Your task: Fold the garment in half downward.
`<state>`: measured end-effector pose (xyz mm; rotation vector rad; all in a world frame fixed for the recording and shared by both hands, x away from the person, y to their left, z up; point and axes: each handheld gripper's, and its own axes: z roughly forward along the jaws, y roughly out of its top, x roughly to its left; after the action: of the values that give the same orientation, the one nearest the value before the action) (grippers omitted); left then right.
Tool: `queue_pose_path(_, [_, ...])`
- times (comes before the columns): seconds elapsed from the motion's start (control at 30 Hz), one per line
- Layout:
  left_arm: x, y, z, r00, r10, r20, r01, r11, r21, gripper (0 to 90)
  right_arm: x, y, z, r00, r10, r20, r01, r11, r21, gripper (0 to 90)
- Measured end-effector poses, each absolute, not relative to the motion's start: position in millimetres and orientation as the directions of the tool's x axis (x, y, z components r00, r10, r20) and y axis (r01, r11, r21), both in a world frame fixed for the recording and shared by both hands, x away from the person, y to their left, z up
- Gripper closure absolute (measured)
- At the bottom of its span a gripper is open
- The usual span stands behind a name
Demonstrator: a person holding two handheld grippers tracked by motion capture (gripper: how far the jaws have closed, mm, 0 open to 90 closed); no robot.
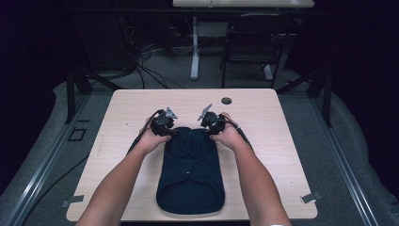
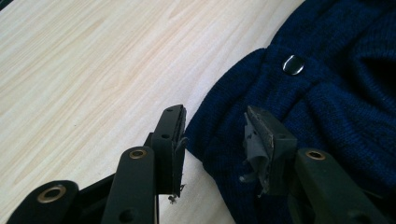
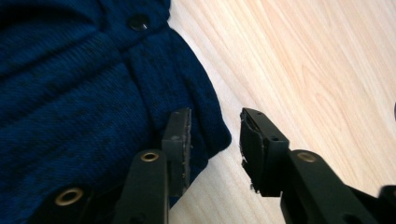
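Observation:
A dark blue knitted garment (image 1: 190, 172) lies folded in the middle of the wooden table (image 1: 263, 108), its hem toward the near edge. My left gripper (image 1: 165, 123) sits at the garment's far left corner, jaws open around the knit edge (image 2: 219, 135). A shiny button (image 2: 293, 65) shows on the fabric just beyond it. My right gripper (image 1: 210, 123) sits at the far right corner, also open, its jaws straddling the corner of the blue knit (image 3: 205, 130). A dark button (image 3: 138, 22) lies farther along that side.
A small dark round disc (image 1: 226, 100) lies on the table behind the grippers. Beyond the table stand a black chair (image 1: 254, 44) and a white desk leg (image 1: 194, 47), with cables on the floor. Tape strips mark the table's near corners.

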<state>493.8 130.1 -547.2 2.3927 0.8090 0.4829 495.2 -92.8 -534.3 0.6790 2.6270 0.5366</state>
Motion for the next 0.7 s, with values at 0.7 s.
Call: queue_pose_path(0.7, [492.2, 126.9, -561.5, 0.770, 0.622, 0.141, 0.454, -0.690, 0.564, 67.5, 492.5, -86.4, -548.6, -0.827, 0.509, -0.241, 0.391, 0.827, 0.404, 75.1])
